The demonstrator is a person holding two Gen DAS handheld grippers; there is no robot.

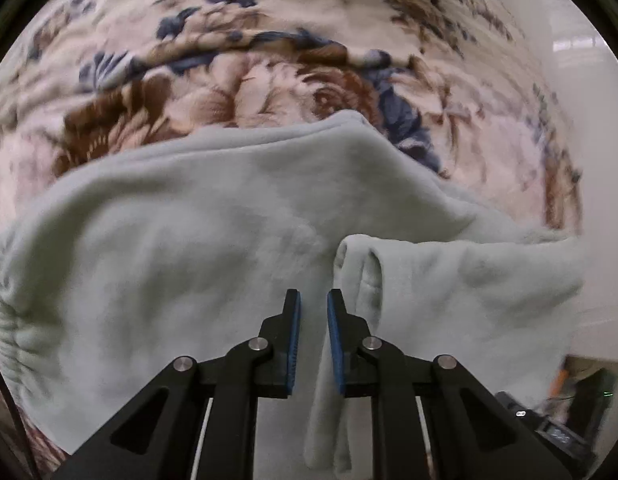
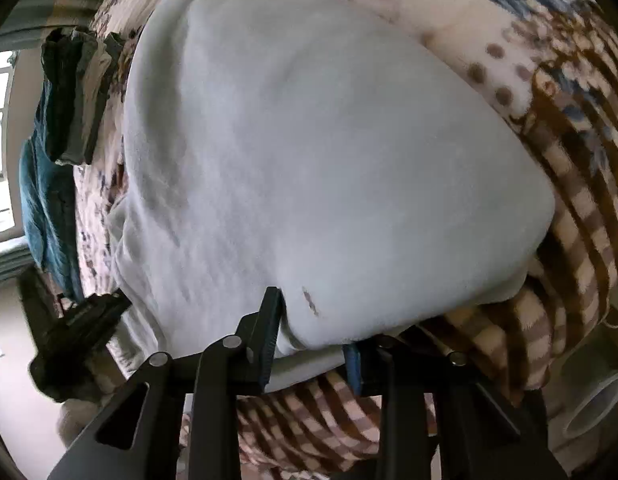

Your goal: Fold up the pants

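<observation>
The left gripper (image 1: 313, 300) points steeply down at the pants (image 1: 181, 232), its blue-padded jaws drawn nearly together with only a narrow slit between them. A thin fold of the pale grey-green fleece runs down through that slit along the right pad, but whether the pads actually press on it cannot be told. Just right of the jaws a doubled edge of the fabric curls up in a rolled lip, and beyond it a flap of the same cloth lies off to the right.

The right gripper (image 2: 313, 328) has its jaws partly apart, straddling the near edge of the pants (image 2: 309, 140). The thick folded edge sits between them; the left pad is against the cloth, while the right pad is mostly hidden beneath the overhanging fleece, so a firm grip cannot be confirmed.

The pants lie spread on a bed covered by a floral blanket (image 1: 237, 80) in cream, brown and blue, with a checked border (image 2: 581, 200). At the far left of the right wrist view, dark and teal clothes (image 2: 61, 128) lie heaped beside the pants.
</observation>
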